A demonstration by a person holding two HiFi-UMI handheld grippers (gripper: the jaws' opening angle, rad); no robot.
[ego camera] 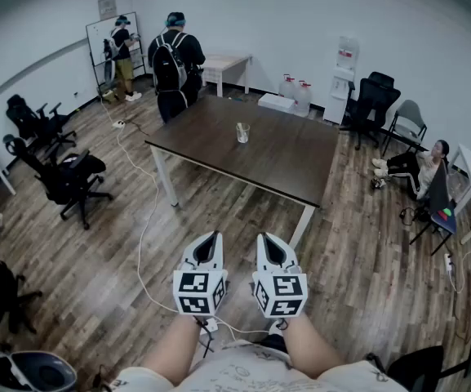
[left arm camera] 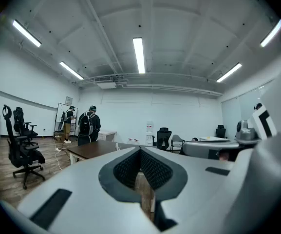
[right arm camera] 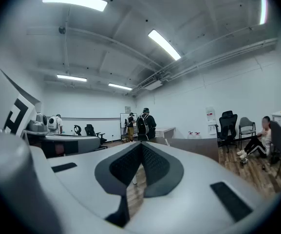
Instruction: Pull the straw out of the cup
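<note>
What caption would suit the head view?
The left gripper and right gripper, jaws shut and empty, held level far from the cup on the brown table.

table (ego camera: 276,149): dark matt wood | floor (ego camera: 96,260): wood-grain planks | cup (ego camera: 242,133): clear, glossy

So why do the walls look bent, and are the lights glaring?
Head view: wide lens bows the walls; table and cup stay clear. Left gripper view: ceiling strip light blows out white; dark corners. Right gripper view: same glare and bend.

white walls (ego camera: 300,23), wood floor (ego camera: 96,276), dark table (ego camera: 284,153), black chairs (ego camera: 64,178), strip lights (left arm camera: 138,55)
</note>
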